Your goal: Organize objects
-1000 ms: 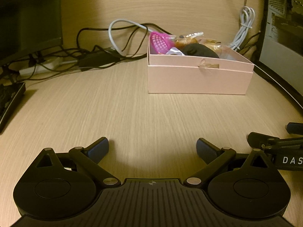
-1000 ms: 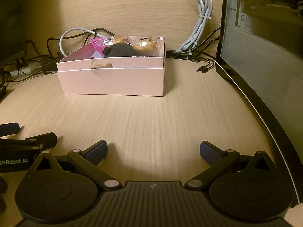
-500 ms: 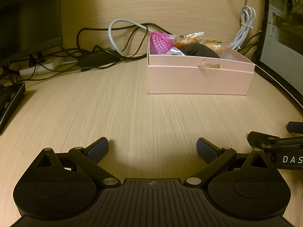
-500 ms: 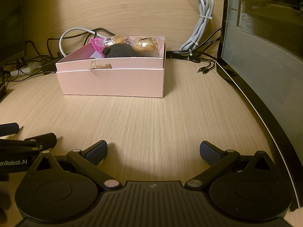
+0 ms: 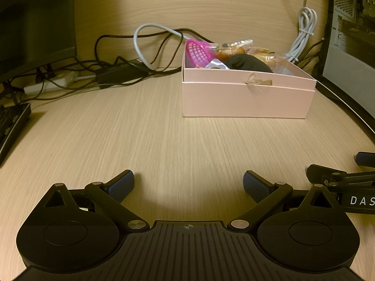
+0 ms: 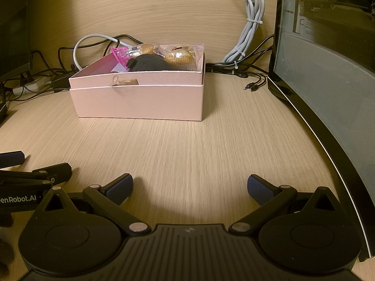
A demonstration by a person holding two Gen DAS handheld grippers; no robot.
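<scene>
Both claws hover low over the near tabletop, side by side and empty — the left claw spread wide, the right claw just as wide. Well beyond them, toward the far wall, sits the pink box, its lid off. Inside lie a magenta mesh basket, a black mouse and wrapped pastries. Tangled cables trail off left of the box; a bundled white cord hangs to its right.
</scene>
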